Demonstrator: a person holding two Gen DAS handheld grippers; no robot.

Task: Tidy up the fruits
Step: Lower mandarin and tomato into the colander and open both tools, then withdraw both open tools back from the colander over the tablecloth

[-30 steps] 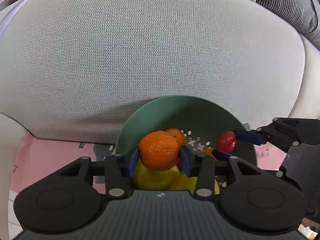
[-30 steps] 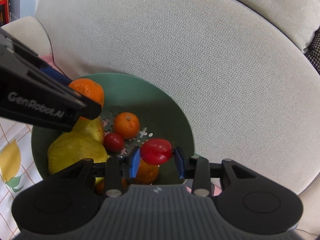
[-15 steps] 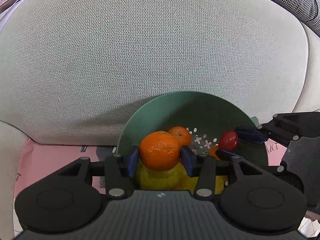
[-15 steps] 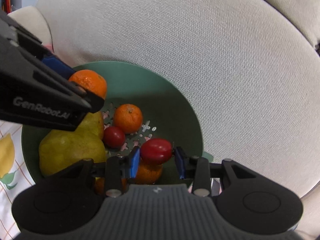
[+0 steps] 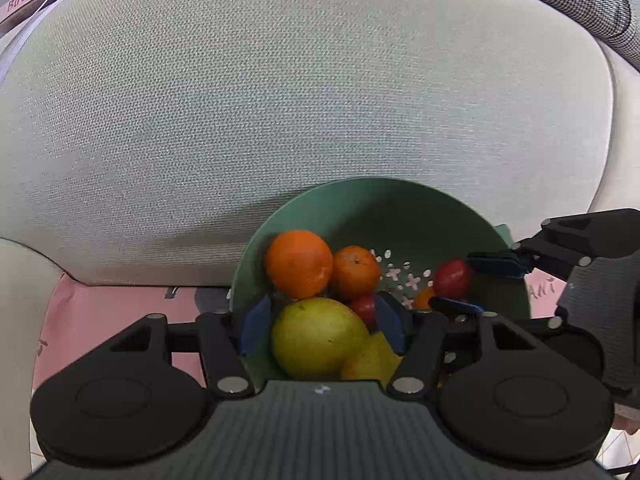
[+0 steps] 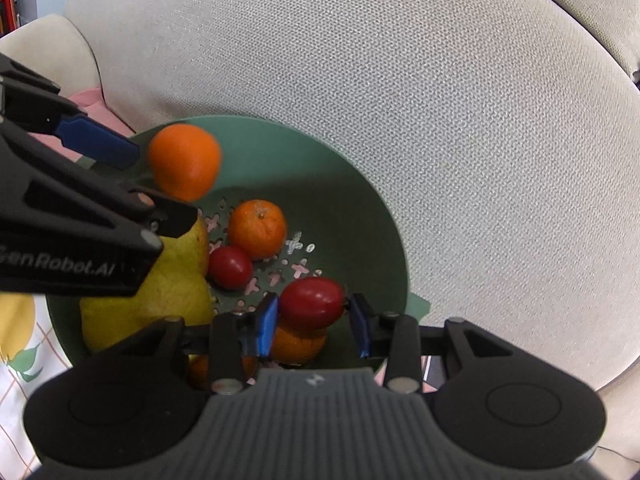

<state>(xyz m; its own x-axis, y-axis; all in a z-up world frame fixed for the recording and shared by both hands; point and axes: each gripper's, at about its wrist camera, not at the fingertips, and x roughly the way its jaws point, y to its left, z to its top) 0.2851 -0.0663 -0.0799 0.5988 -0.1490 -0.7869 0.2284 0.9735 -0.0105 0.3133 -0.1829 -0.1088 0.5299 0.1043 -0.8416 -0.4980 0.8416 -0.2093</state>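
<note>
A green colander bowl (image 6: 372,216) sits against a pale fabric cushion (image 6: 400,80). In the bowl the fruit counts as follows. Oranges: a large orange (image 6: 185,161) at the bowl's far left rim, a smaller orange (image 6: 258,229) near the bowl's middle over the cross-shaped holes, a third orange (image 6: 296,342) at the bowl's near side, and part of a fourth orange (image 6: 200,370) showing at the bowl's near edge, mostly hidden. Red tomatoes: two, a round tomato (image 6: 230,267) just beside the smaller orange and an oval tomato (image 6: 311,302) above the third orange. Pears: one large yellow-green pear (image 6: 160,300) along the bowl's left side; in the left wrist view a second yellow piece lies against it, and I cannot tell whether it is a separate fruit.

A pink printed cloth (image 5: 100,320) lies left of the bowl, and a white cloth with a lemon print (image 6: 20,340) shows at the bowl's near left.

The left gripper (image 5: 320,326) hangs over the pear, blocking part of it from the right wrist view; its jaws are spreading wide, and the large orange lies beyond the tips, clear of both pads. The right gripper (image 6: 312,322) is at the bowl's near side; its jaws are easing apart with the oval tomato between them, the left pad at its skin and a small gap on the right.
</note>
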